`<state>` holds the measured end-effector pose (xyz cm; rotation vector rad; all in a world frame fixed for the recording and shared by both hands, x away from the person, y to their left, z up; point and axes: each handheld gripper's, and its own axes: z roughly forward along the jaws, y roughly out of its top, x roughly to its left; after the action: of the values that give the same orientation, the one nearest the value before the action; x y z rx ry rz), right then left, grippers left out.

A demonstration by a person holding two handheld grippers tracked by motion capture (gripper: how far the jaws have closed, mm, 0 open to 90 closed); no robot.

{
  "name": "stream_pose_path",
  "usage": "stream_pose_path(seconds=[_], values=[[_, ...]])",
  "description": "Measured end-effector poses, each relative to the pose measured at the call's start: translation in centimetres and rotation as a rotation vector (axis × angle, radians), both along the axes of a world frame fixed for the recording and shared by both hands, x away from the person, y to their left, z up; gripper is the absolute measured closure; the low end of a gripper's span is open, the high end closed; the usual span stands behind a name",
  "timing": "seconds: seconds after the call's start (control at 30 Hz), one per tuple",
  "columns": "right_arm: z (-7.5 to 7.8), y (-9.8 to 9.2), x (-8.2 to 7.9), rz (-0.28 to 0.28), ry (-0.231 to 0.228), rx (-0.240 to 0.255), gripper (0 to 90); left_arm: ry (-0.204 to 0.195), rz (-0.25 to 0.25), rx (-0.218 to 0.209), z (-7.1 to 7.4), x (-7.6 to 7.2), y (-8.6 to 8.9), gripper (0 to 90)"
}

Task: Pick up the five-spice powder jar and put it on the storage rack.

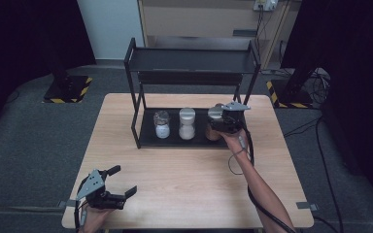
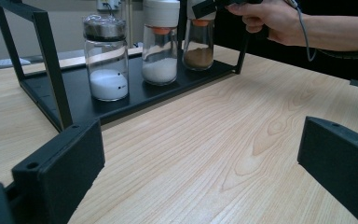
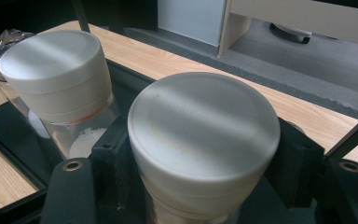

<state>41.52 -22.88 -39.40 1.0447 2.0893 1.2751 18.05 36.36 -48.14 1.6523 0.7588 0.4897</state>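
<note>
Three glass jars stand in a row on the lower tray of a black two-level rack. The right one holds brown powder under a white lid, and my right gripper is shut on it just below the lid, jaws on either side. The brown-powder jar rests on the tray or very close to it. Beside it is a white-lidded jar of white grains, then a foil-capped jar of white powder. My left gripper stands open over the table's front left corner, nothing between its jaws.
The rack's upper shelf overhangs the jars. The right hand and its trailing cable reach in from the right. Bare wooden tabletop lies between rack and front edge. A cabinet and dark curtains stand behind the table.
</note>
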Motion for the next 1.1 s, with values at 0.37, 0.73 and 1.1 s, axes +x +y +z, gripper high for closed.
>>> stream_pose_path(seconds=[0.37, 0.73, 1.1], values=[[-0.53, 0.02, 0.01, -0.005, 0.0, 0.004, 33.9, -0.001, 0.0, 0.001, 0.0, -0.02, 0.0, 0.0], [-0.98, -0.31, -0.23, -0.005, -0.006, 0.021, 33.6, 0.0, -0.001, 0.002, 0.0, 0.0, -0.02, 0.0], [-0.46, -0.43, -0.64, -0.015, -0.02, 0.021, 16.6, -0.001, -0.003, 0.003, 0.04, -0.01, -0.05, 0.0]])
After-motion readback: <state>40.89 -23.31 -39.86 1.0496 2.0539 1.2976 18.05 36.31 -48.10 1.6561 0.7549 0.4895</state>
